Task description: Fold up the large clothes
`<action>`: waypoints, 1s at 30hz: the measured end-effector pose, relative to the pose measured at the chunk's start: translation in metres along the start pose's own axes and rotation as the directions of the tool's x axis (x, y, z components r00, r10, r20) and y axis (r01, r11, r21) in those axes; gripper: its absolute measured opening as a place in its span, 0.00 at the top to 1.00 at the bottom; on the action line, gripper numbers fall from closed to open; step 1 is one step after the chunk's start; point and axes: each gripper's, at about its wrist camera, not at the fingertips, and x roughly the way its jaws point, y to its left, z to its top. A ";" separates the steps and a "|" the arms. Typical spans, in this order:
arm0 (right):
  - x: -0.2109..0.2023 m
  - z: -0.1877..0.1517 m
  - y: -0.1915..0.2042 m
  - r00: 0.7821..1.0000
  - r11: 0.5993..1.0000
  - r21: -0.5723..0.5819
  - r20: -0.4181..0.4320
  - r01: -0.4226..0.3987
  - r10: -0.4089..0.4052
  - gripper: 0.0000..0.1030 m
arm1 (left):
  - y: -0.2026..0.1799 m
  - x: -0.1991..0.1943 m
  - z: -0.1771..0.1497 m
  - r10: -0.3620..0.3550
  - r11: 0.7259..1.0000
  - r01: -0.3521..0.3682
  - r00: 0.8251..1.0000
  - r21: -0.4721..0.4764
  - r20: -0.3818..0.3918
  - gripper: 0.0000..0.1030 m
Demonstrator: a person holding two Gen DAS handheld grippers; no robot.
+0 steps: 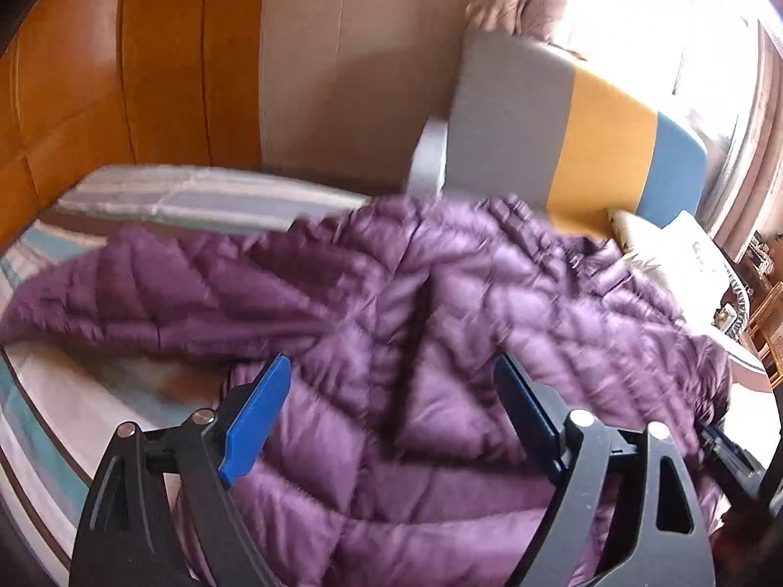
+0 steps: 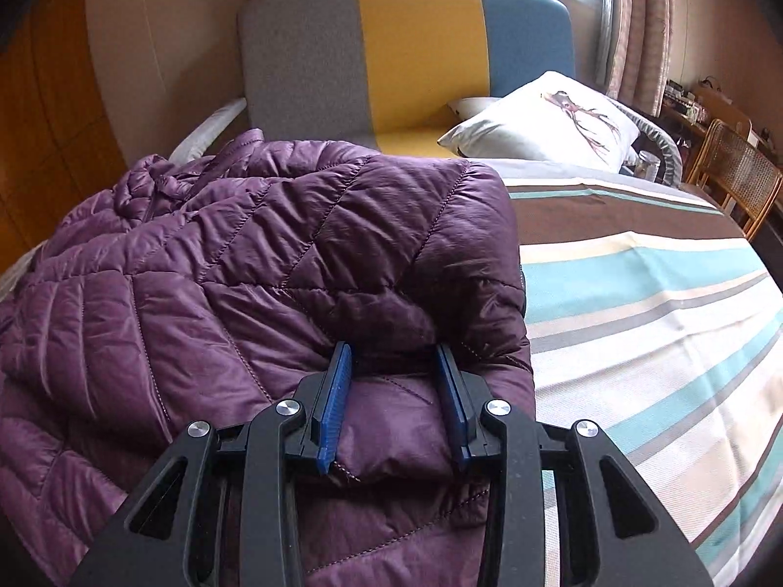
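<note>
while the right gripper (image 2: 394, 403) pinches a padded fold of the purple down jacket (image 2: 235, 264), the left gripper (image 1: 391, 416) hangs wide open above it; re-grip opposite, then fold evenly across the striped bed (image 2: 660, 323).

A: Background? Bed with striped sheet (image 2: 651, 293), brown, teal, cream and grey bands. Headboard (image 2: 406, 49) in grey, yellow, blue panels.

B: White pillow with bird print (image 2: 543, 122) against the headboard. Cane chair (image 2: 739, 186) at right, curtain (image 2: 636, 24) by the window, orange wooden wardrobe (image 1: 122, 73) at left.
</note>
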 end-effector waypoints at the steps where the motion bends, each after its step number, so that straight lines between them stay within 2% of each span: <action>1: 0.000 0.000 0.000 1.000 1.000 0.000 0.001 0.000 0.000 0.65 | -0.011 0.004 0.005 -0.008 1.000 0.009 1.000 0.026 -0.008 0.29; 2: 0.000 0.000 0.000 1.000 1.000 0.002 0.001 -0.001 0.001 0.65 | -0.025 0.012 0.009 -0.015 0.998 0.018 0.999 0.067 -0.032 0.34; 3: 0.000 0.000 -0.001 1.000 1.000 0.003 0.002 -0.002 0.002 0.65 | -0.034 0.020 0.011 -0.016 0.996 0.021 0.998 0.090 -0.055 0.35; 5: 0.000 -0.001 -0.002 1.000 1.000 0.005 0.003 -0.003 0.003 0.65 | -0.053 0.041 0.012 -0.008 0.990 0.023 0.994 0.139 -0.106 0.49; 8: 0.000 -0.001 0.000 1.000 1.000 -0.003 0.004 0.009 -0.009 0.65 | -0.061 0.071 0.003 0.033 0.981 -0.002 0.986 0.192 -0.163 0.50; 13: 0.001 -0.002 0.002 1.000 0.999 -0.018 0.008 0.028 -0.028 0.65 | -0.060 0.073 -0.005 0.020 0.978 0.006 0.992 0.206 -0.126 0.49; 15: 0.001 -0.002 0.002 1.000 0.999 -0.019 0.009 0.029 -0.029 0.65 | -0.055 0.063 -0.003 -0.015 0.981 0.038 0.992 0.189 -0.122 0.35; 16: 0.001 -0.002 0.002 1.000 0.999 -0.018 0.009 0.028 -0.028 0.65 | -0.049 0.055 -0.004 -0.022 0.983 0.042 0.994 0.178 -0.110 0.12; 17: 0.001 -0.003 0.002 1.000 0.999 -0.018 0.010 0.029 -0.028 0.65 | -0.044 0.049 -0.002 -0.001 0.985 0.016 0.996 0.169 -0.091 0.02; 19: 0.001 -0.002 0.002 0.999 0.999 -0.020 0.010 0.031 -0.031 0.65 | -0.022 0.033 0.001 0.024 0.992 -0.020 0.999 0.127 -0.027 0.02; 21: 0.000 -0.002 0.003 0.999 0.999 -0.021 0.010 0.033 -0.033 0.65 | 0.007 0.023 0.004 0.034 0.997 -0.033 0.999 0.064 -0.020 0.02; 24: 0.001 -0.003 0.002 0.999 0.999 -0.021 0.011 0.033 -0.033 0.65 | 0.068 0.015 0.008 0.109 0.990 -0.110 0.994 -0.084 -0.026 0.02; 26: 0.001 -0.002 0.004 0.999 0.999 -0.023 0.011 0.035 -0.035 0.65 | 0.109 0.009 0.008 0.168 0.969 -0.170 0.985 -0.178 -0.029 0.02; 28: 0.001 -0.002 0.003 0.999 0.999 -0.024 0.011 0.038 -0.037 0.65 | 0.153 0.002 0.004 0.242 0.933 -0.244 0.969 -0.265 -0.040 0.02; 30: 0.001 -0.002 0.004 0.999 0.999 -0.029 0.012 0.043 -0.043 0.65 | 0.195 0.001 -0.001 0.285 0.893 -0.290 0.956 -0.345 -0.066 0.02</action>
